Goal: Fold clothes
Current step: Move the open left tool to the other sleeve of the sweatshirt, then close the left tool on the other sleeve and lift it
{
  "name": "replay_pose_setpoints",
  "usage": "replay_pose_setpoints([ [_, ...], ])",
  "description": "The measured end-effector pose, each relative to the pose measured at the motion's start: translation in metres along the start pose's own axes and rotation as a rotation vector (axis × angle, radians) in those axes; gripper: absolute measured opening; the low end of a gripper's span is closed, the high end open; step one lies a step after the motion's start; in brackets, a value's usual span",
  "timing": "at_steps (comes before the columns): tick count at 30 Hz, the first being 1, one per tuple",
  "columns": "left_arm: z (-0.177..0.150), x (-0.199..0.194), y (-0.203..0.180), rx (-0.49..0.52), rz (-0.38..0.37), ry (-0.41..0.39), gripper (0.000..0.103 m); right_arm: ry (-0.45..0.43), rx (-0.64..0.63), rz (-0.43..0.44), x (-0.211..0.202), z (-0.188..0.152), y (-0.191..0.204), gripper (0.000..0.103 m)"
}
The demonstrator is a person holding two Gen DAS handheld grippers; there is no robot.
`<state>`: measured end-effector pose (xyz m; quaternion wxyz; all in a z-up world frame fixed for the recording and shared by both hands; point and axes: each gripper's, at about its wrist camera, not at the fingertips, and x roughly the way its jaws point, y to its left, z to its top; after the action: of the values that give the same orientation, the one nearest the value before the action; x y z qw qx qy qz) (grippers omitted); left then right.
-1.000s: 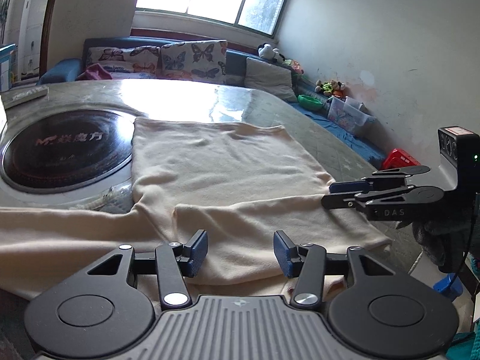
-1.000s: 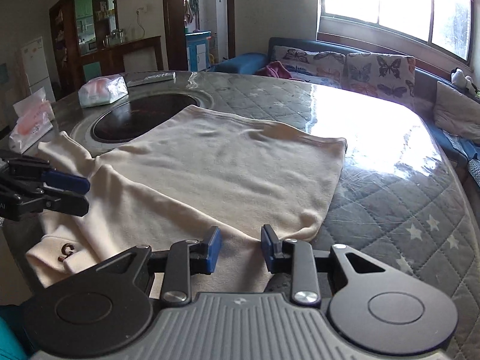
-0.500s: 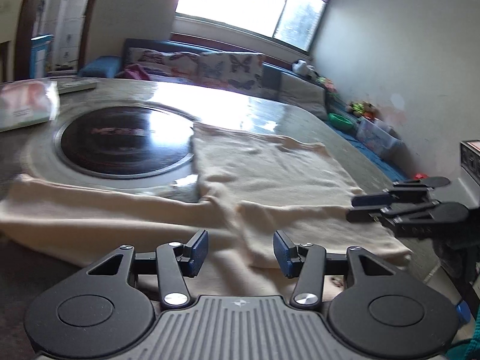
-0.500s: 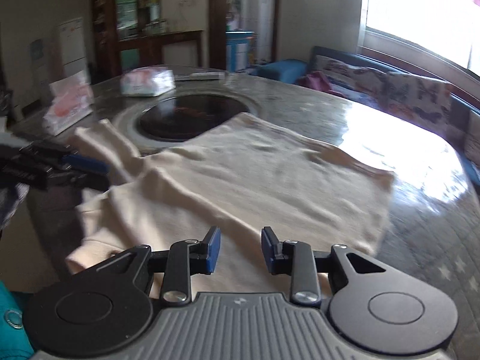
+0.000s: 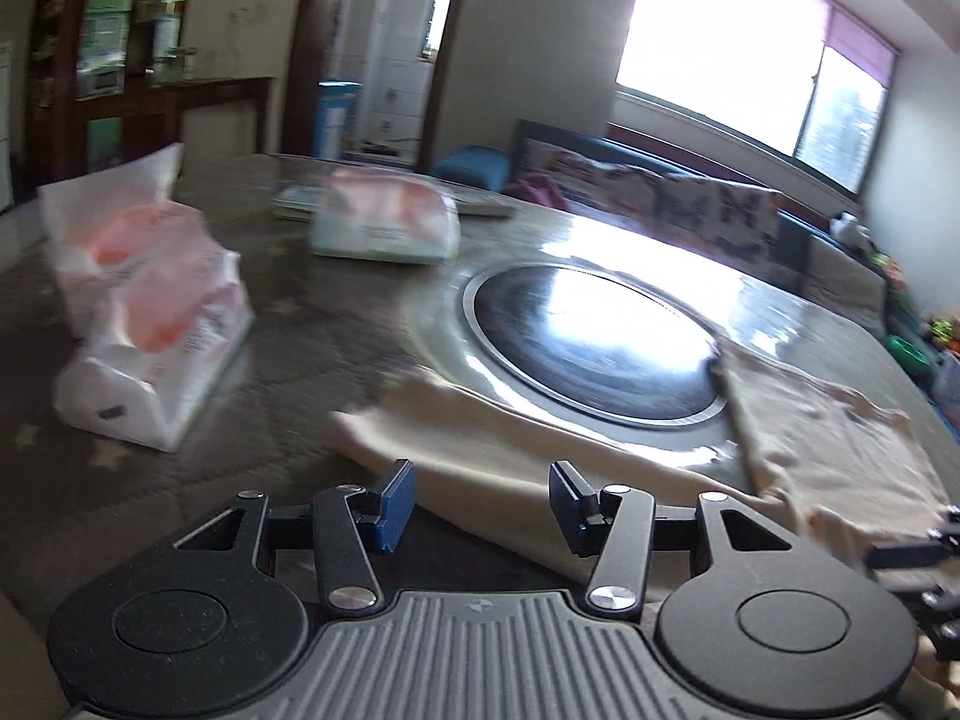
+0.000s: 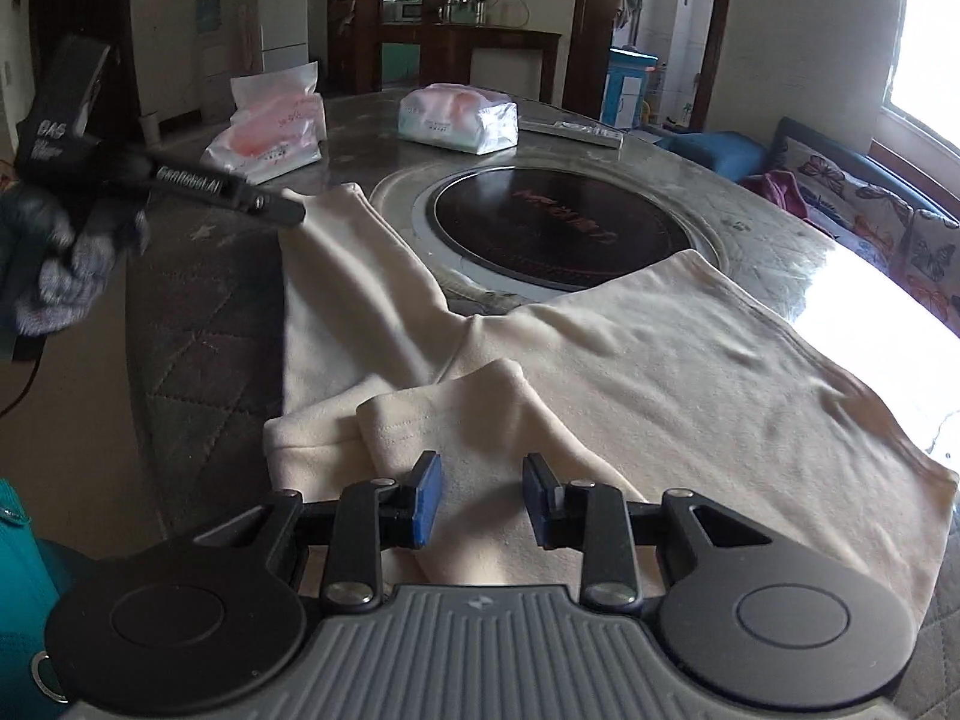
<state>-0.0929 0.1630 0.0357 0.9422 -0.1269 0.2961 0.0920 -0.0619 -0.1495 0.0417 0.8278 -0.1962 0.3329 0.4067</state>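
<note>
A cream long-sleeved shirt [image 6: 630,372] lies flat on the round table. Its left sleeve [image 6: 342,300] stretches toward the tissue packs; the other sleeve [image 6: 456,414] is folded over the body near the front edge. My right gripper [image 6: 480,498] hovers open just above that folded sleeve, cloth showing in the gap. In the left wrist view my left gripper [image 5: 483,504] stands open over the end of the outstretched sleeve [image 5: 480,438], nothing pinched. The left gripper [image 6: 288,211] also shows beside the sleeve's cuff in the right wrist view. The right gripper [image 5: 912,552] peeks in at that frame's right edge.
A round black hob [image 6: 558,228] is set in the table's middle, partly under the shirt. Two tissue packs [image 6: 270,132] [image 6: 459,117] and a remote [image 6: 570,132] lie beyond it. A sofa with butterfly cushions [image 6: 852,192] stands at the right. The table's near edge drops off at left.
Both grippers have swung left along the shirt's near edge. The left one went from the shirt's body to the outstretched sleeve's end, the right one to the folded sleeve. Both stayed open.
</note>
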Motion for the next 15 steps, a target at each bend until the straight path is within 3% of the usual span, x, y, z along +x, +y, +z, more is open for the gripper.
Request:
replay_pose_setpoints([
  [6,0.009,0.016,0.017,-0.059,0.076,-0.003,0.053,-0.034,0.027,-0.021,-0.013,0.002,-0.004,0.031],
  [15,0.009,0.027,0.027,-0.163,0.113,0.012,0.049,-0.057,0.07,-0.061,-0.031,-0.006,-0.014,0.031],
])
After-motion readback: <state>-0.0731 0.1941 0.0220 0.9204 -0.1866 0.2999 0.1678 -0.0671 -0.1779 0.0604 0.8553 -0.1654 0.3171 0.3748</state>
